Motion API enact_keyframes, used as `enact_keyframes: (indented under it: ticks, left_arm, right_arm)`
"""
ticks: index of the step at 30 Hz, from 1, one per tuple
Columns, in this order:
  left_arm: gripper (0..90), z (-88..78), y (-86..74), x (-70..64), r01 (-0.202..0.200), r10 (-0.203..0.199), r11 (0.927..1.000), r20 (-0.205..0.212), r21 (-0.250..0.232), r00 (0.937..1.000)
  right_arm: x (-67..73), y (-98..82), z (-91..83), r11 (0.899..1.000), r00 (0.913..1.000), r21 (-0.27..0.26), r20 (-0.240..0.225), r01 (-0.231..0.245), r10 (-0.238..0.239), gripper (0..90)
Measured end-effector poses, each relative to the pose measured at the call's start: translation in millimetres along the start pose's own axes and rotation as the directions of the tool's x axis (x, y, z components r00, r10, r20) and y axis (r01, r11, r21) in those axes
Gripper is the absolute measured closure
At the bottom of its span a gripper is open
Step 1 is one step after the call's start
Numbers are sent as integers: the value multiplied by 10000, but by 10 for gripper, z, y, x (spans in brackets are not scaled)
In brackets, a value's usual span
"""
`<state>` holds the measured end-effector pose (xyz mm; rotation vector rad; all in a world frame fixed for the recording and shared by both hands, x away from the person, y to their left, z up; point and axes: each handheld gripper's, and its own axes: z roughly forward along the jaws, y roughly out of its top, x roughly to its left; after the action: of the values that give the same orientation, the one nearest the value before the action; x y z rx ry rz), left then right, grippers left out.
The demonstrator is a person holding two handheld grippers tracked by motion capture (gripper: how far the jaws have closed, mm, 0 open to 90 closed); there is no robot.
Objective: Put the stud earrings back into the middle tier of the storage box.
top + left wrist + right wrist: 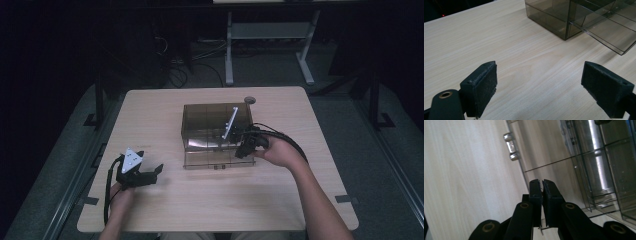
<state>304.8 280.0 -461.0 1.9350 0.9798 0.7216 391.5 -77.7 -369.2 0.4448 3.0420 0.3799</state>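
Two grippers: the right gripper, jaws nearly together and empty, hangs over the drawer pulled from the smoky box; left gripper gapes wide on the table, box ahead.

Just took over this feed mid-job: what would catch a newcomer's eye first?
The smoky see-through drawer box at the table's middle, its bottom drawer pulled out toward the person. The right gripper, jaws shut, sits at that drawer's right end. The left gripper rests on the wooden table near its left front, jaws wide open.
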Motion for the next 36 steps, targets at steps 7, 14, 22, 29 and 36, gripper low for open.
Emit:
enact_keyframes:
  ticks: [7, 14, 22, 29, 36]
  left_arm:
    - [128, -2, 1, 3, 33, -33, 10000, 8, 0, 10000]
    - [128, -2, 0, 2, 37, -37, 10000, 10, 0, 10000]
    - [129, 0, -1, 2, 26, -26, 10000, 13, -13, 10000]
    - [128, 0, -1, 1, 8, -8, 10000, 12, 3, 10000]
    - [129, -1, -2, 3, 91, -91, 10000, 30, -19, 10000]
  right_arm:
    - [-110, 32, 131, 9994, 9997, 252, 74, -256, 254, 853]
    - [-172, 62, 225, 9985, 9994, 422, 37, -334, 332, 853]
    - [-191, 83, 293, 9974, 9993, 629, 104, -353, 347, 852]
    - [-198, 94, 330, 9966, 9993, 760, 214, -333, 318, 852]
    - [-205, 99, 349, 9960, 9993, 827, 190, -341, 327, 853]
